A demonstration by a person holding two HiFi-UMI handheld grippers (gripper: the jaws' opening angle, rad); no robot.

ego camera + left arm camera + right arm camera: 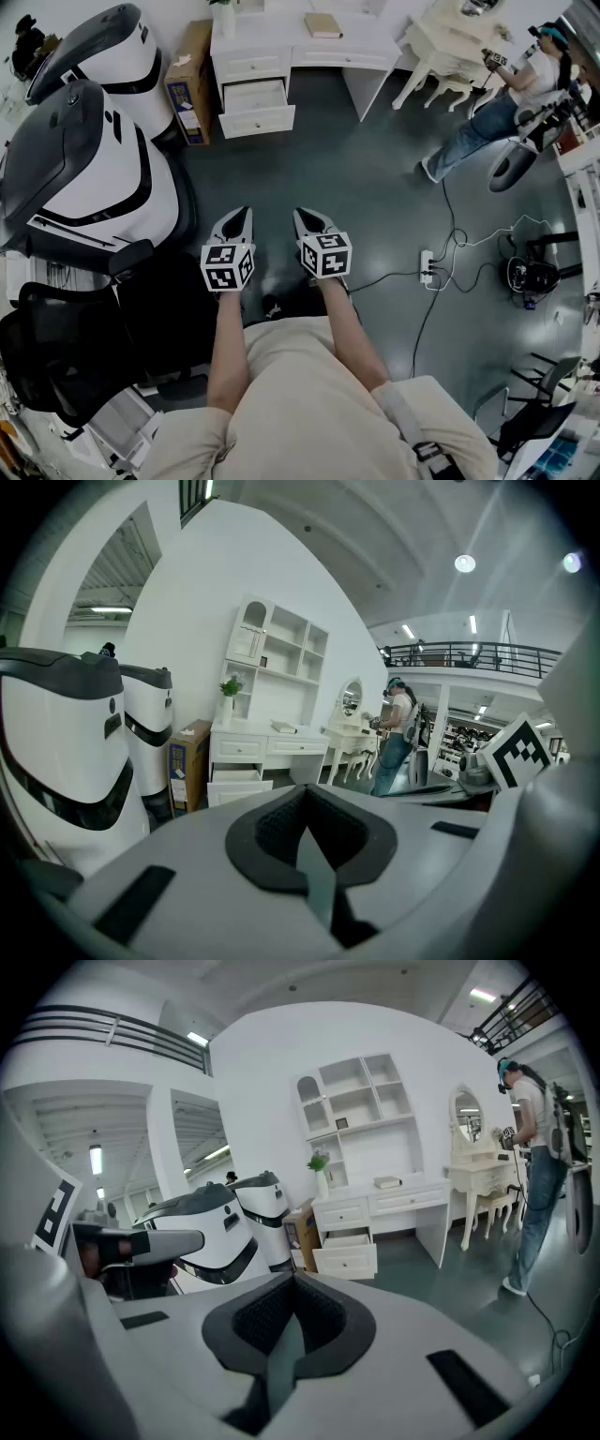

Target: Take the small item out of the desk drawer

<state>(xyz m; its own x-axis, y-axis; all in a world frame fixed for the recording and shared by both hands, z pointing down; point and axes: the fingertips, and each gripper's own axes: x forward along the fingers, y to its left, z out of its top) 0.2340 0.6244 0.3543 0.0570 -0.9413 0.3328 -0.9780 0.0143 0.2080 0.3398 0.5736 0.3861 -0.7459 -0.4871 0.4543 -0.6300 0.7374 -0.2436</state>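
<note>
The left gripper (241, 216) and right gripper (303, 217) are clenched empty, with the desk (361, 49) and its open drawer (255, 97) well ahead.

Glossy dark floor (375, 178), white-painted desk (267, 42)

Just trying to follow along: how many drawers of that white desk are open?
1. The open drawer is on the left side of the white desk in the head view, under a shut top drawer. Other drawer fronts in view look shut.
</note>
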